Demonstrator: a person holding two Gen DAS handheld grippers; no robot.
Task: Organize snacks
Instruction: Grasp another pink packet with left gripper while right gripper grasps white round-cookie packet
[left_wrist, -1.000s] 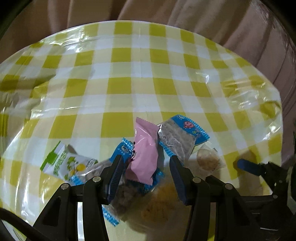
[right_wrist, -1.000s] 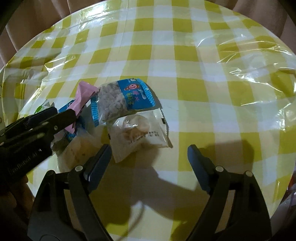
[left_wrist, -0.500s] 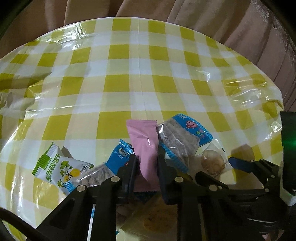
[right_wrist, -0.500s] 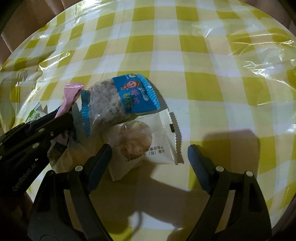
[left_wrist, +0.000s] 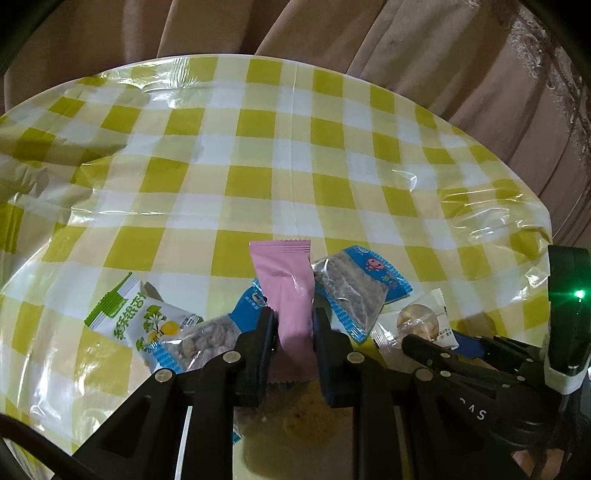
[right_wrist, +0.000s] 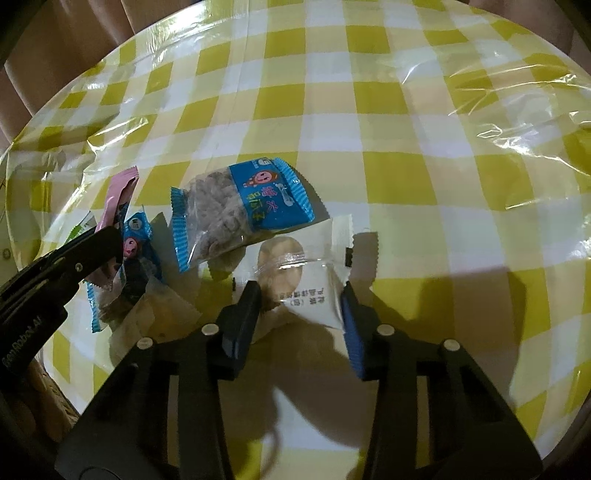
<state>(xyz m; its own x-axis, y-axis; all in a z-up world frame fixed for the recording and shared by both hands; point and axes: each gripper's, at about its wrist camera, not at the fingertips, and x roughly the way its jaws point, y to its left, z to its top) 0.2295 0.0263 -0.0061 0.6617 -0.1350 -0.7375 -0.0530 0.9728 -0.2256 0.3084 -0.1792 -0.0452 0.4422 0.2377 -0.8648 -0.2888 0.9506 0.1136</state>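
My left gripper (left_wrist: 294, 325) is shut on a pink snack packet (left_wrist: 286, 288) and holds it upright over a pile of snacks. The pink packet also shows in the right wrist view (right_wrist: 117, 195). My right gripper (right_wrist: 301, 295) has its fingers on both sides of a white clear-window biscuit packet (right_wrist: 306, 269) that lies on the table; it looks shut on it. A blue packet of brown pieces (right_wrist: 236, 206) leans on the white one. A second blue packet (left_wrist: 207, 332) and a green-and-white packet (left_wrist: 136, 317) lie to the left.
The round table carries a yellow-and-white check cloth (left_wrist: 258, 147) under clear plastic. Beige curtains (left_wrist: 443, 55) hang behind it. A clear packet with a pale cookie (right_wrist: 159, 314) lies under the pile near the table's near edge.
My left gripper closed on the pink packet and lifted it upright. My right gripper moved forward over the white biscuit packet and narrowed its fingers onto it.
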